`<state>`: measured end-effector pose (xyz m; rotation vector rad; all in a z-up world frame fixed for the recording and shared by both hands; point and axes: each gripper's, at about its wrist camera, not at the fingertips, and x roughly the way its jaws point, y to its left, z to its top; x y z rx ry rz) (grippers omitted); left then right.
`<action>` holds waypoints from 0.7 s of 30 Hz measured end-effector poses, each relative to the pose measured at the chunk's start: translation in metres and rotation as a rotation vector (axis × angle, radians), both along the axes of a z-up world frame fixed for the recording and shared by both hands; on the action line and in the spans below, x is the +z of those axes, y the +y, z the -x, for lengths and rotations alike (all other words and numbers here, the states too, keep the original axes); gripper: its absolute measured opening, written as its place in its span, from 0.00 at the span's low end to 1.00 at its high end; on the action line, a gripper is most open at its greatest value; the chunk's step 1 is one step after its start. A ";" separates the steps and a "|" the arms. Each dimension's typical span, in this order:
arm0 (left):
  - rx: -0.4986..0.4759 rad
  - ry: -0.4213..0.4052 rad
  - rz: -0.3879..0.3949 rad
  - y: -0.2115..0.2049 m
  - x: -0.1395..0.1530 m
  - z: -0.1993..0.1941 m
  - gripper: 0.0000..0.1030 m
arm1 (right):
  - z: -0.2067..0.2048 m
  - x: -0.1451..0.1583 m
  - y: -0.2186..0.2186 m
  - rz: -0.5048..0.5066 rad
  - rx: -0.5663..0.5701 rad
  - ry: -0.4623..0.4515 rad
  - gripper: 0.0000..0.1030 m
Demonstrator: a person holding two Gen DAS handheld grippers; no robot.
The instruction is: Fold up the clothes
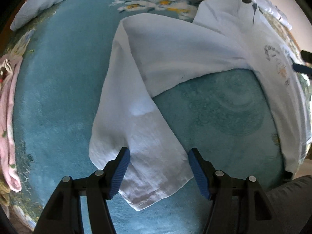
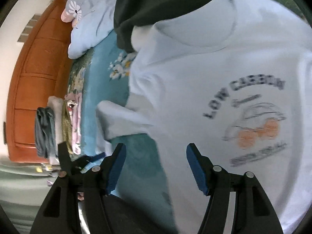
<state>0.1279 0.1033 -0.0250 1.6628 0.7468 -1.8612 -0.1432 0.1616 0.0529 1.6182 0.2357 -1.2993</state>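
Left gripper (image 1: pixel 158 172): released, blue pads wide apart, hovering over the end of the sleeve, gripping nothing.
Right gripper (image 2: pixel 156 167): released too, pads spread wide, poised above the shirt's side edge where cloth meets blanket; nothing held.
Shirt (image 2: pixel 224 78): white T-shirt spread on the bed, printed side up, with dark arched lettering, a car outline and orange circles; somewhat blurred in the right wrist view.
Sleeve (image 1: pixel 136 117): long white sleeve running from the body of the shirt down toward the left gripper, bent once near the top, cuff lying flat between the open pads.
Blanket (image 1: pixel 54 97): teal, fuzzy, with white flowers near the far end; lies under the shirt.
Pillow (image 2: pixel 91 19): pale blue, at the head of the bed, beside a dark garment (image 2: pixel 156 3) that touches the shirt's collar.
Clothes pile (image 2: pixel 58 128): pink, yellowish and grey-blue pieces stacked at the bed's edge, well apart from the shirt.
Door (image 2: pixel 35 74): orange-brown wood, behind the pile.
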 end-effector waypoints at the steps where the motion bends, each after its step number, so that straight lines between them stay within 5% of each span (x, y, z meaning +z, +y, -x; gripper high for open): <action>1: -0.014 -0.017 0.015 0.002 -0.001 0.003 0.63 | 0.003 0.002 0.005 0.002 -0.004 0.014 0.64; 4: -0.003 -0.017 0.039 0.002 0.000 0.001 0.55 | 0.015 0.003 0.017 0.004 -0.029 -0.004 0.64; 6: 0.051 0.003 0.045 -0.004 0.003 -0.010 0.39 | 0.022 0.002 0.025 0.004 -0.046 -0.015 0.63; 8: 0.113 0.019 0.049 -0.011 0.006 -0.021 0.10 | 0.024 0.000 0.030 0.003 -0.058 -0.025 0.63; 9: 0.155 0.023 0.049 -0.016 0.007 -0.027 0.06 | 0.026 -0.002 0.033 0.003 -0.064 -0.030 0.63; 11: 0.253 0.053 0.050 -0.026 0.015 -0.042 0.05 | 0.030 -0.006 0.040 -0.010 -0.082 -0.051 0.63; 17: 0.673 0.308 0.071 -0.059 0.070 -0.117 0.05 | 0.046 -0.007 0.056 0.001 -0.127 -0.080 0.63; 21: 0.947 0.358 0.043 -0.077 0.088 -0.188 0.05 | 0.057 -0.003 0.062 0.027 -0.139 -0.077 0.63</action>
